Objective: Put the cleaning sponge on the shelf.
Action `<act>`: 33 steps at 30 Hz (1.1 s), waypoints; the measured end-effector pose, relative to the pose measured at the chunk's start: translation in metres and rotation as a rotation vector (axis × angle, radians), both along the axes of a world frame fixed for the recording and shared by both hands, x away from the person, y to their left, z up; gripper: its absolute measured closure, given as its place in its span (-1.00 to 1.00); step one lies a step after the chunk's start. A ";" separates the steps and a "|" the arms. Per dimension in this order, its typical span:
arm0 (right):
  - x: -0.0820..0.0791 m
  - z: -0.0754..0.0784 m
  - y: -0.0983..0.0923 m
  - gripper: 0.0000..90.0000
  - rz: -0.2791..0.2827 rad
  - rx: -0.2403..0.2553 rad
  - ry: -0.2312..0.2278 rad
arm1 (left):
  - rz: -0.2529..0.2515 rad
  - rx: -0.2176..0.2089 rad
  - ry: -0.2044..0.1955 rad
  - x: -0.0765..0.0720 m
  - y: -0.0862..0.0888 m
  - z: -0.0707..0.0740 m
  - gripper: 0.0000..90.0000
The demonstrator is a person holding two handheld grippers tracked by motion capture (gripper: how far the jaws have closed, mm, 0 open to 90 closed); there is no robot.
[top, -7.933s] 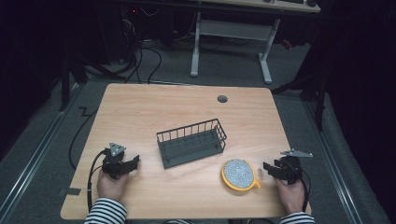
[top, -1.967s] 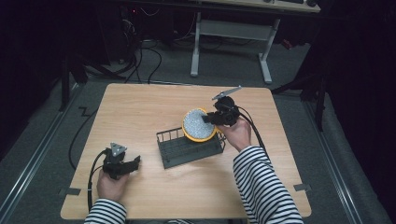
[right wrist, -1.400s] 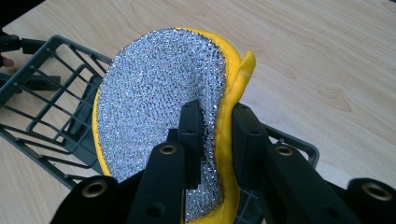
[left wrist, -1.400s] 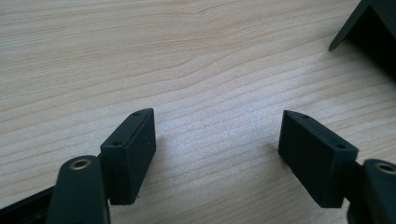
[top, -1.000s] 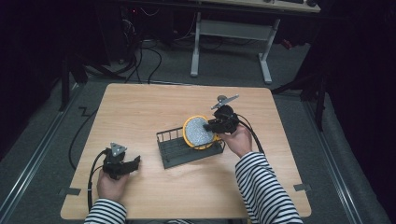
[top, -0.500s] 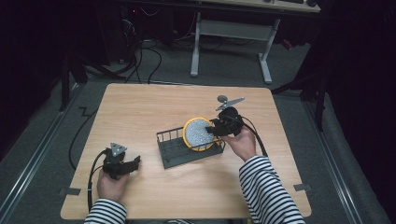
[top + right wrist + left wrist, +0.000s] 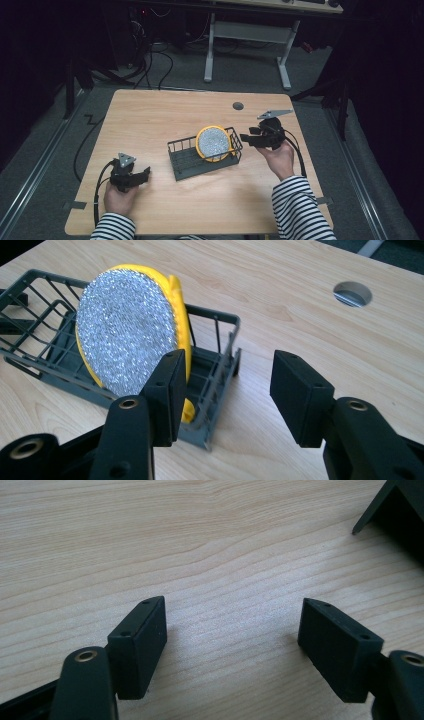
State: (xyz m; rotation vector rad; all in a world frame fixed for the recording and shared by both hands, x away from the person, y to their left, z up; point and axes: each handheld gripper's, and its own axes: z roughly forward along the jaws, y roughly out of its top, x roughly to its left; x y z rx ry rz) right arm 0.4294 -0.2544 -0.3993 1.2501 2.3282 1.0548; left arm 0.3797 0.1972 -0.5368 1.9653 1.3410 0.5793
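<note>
A round yellow sponge [image 7: 214, 143] with a silver scouring face stands on edge in the right end of a dark wire basket [image 7: 186, 160] at the table's middle. My right gripper [image 7: 246, 139] hovers just right of the basket, apart from it. Its jaws have just been opening and nothing is between them. In the right gripper view the sponge [image 7: 127, 335] leans in the basket [image 7: 30, 365] beyond my right gripper [image 7: 227, 385]. My left gripper [image 7: 146, 173] rests open near the front left of the table. Bare wood lies between the jaws of the left gripper [image 7: 232, 630].
A round cable hole [image 7: 238, 106] sits in the wooden table [image 7: 150, 115] behind the right hand. A corner of the basket [image 7: 395, 505] shows in the left gripper view. Cables trail from both grippers. A white desk frame [image 7: 247, 35] stands on the floor beyond the table.
My right gripper has opened, let go of the sponge and drawn back to the right. The sponge now stands alone in the basket. The left gripper has not moved.
</note>
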 end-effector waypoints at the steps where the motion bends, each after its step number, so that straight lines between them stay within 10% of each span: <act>1: -0.001 0.000 -0.002 0.09 -0.005 0.004 -0.001 | 0.000 0.000 0.000 0.000 0.000 0.000 -0.38; 33: -0.055 -0.016 -0.071 0.04 -0.155 0.098 0.001 | 0.000 -0.001 0.000 0.000 0.000 0.000 -0.38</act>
